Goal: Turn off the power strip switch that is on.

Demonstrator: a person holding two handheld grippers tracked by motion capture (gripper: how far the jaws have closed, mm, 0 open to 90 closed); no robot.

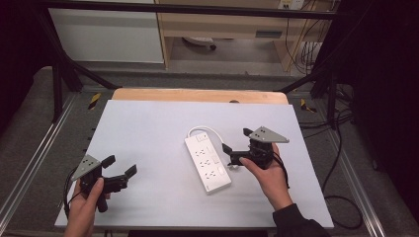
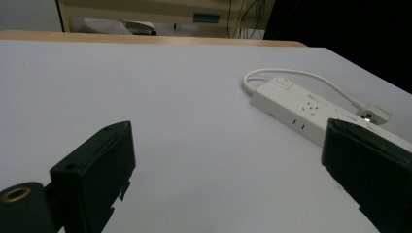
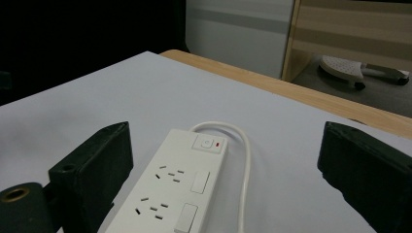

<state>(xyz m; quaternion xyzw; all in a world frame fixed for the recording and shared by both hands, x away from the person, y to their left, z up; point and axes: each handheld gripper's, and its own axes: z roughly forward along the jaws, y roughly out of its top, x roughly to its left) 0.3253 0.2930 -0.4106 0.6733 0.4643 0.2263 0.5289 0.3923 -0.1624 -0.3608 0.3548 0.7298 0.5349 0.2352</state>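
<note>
Left gripper (image 1: 120, 166) at table (image 1: 148, 128) 7 o'clock, jaws wide, empty. Strip (image 1: 207, 163) mid-table, right of centre, well apart at its 2 o'clock. Right gripper (image 1: 234, 144) just beside strip's right edge, jaws wide, holding nothing.

One white power strip (image 1: 208, 164) lies on the one white table (image 1: 148, 128), with a single white cable (image 1: 207, 129) looping from its end. Two hand-held grippers are present, the left gripper (image 1: 120, 166) and the right gripper (image 1: 236, 144).

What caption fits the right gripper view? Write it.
Open right gripper faces a white power strip with its looped cord.
</note>
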